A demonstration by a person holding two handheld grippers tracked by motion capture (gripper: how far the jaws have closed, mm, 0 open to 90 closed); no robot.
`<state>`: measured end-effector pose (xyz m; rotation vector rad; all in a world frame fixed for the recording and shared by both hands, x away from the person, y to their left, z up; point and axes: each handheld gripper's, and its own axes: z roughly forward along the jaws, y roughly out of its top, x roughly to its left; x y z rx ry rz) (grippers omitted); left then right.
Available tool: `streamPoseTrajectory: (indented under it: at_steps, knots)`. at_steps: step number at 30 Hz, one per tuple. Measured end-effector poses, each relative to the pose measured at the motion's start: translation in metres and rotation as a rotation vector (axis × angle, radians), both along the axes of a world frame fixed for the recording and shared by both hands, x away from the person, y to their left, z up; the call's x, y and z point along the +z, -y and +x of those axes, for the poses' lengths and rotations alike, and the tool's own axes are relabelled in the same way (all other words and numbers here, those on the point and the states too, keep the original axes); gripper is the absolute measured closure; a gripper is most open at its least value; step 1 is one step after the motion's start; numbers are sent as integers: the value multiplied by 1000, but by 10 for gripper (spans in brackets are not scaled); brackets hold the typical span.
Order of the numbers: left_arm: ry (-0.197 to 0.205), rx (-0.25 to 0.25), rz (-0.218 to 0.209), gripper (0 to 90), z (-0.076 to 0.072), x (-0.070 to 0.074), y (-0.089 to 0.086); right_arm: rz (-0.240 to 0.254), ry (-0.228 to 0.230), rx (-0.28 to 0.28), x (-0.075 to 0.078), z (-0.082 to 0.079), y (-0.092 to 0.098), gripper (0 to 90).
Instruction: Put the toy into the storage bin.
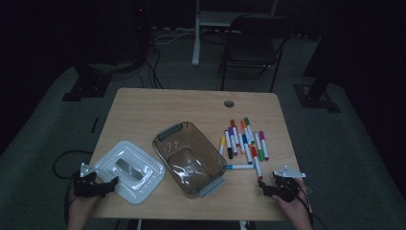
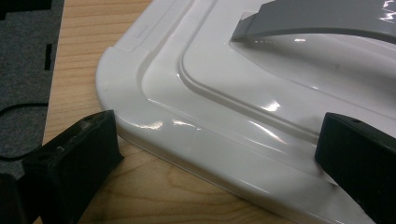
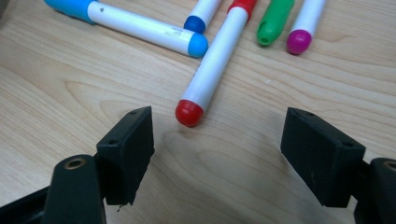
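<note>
Fingers (image 3: 128, 154) hover over pale wooden table (image 1: 143, 110), dark room.

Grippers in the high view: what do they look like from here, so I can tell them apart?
Both are black, two-jawed and handheld. The left gripper and the right gripper each carry a grey three-cornered plate on top. Up close, the blocky black pads show small screw holes. A dark cable trails from each. No sleeves are visible in the dim light.

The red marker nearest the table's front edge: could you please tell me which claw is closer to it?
Right. The right claw sits open just short of the red marker; the left claw is across the table at the white lid.
</note>
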<state>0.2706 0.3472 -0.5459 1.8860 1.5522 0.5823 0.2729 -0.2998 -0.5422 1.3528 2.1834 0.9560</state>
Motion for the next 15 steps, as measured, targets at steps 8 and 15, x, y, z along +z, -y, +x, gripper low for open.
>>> streamPoseTrajectory:
  at_steps: [8,15]
  knots:
    - [0,-1,2,4,0,0,0,20,64,-4,24,13,0,254]
    - [0,-6,1,4,0,0,0,10,136,-76,45,43,3,294]
